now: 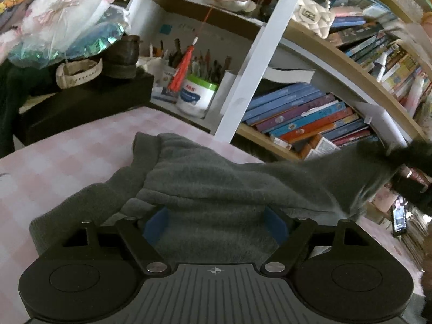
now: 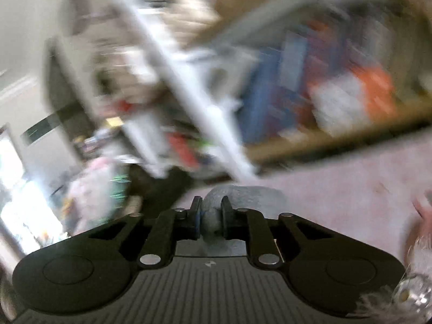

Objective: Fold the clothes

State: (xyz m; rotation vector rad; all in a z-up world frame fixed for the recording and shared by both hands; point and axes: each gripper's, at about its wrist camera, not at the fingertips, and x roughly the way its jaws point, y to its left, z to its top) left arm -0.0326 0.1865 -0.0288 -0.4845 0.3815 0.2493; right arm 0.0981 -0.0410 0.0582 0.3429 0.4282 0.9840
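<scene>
Left wrist view, far left: a black box (image 1: 81, 108) stands on the pink checked tablecloth (image 1: 67, 162), with a pale watch strap (image 1: 78, 74) and a dark leather shoe (image 1: 121, 56) on top of it. Behind the box, a crumpled plastic bag (image 1: 59, 24) leans over its top.

Centre: a white tub with a green rim (image 1: 195, 97) sits in the lower shelf bay, with a red tassel (image 1: 181, 71) hanging in front of it. A white upright post (image 1: 259, 62) divides the shelving.

Lower centre: the left gripper (image 1: 214, 225) is spread wide. Its blue pads (image 1: 155, 225) stand either side of the grey sweater (image 1: 216, 189) without pressing it; the fabric lies heaped between and beyond them on the tablecloth.

Right: stacked books (image 1: 305, 113) fill the lower shelf. The sweater stretches up toward the right edge, where a dark blurred shape meets it; what that shape is cannot be told.

Right wrist view: the background is smeared by motion blur. The right gripper (image 2: 212, 217) is pressed together, pinching a bunched fold of the grey sweater (image 2: 212, 216) between its fingers (image 2: 195, 216). Grey cloth bulges just past the fingertips, above the pink tablecloth (image 2: 337, 189)
</scene>
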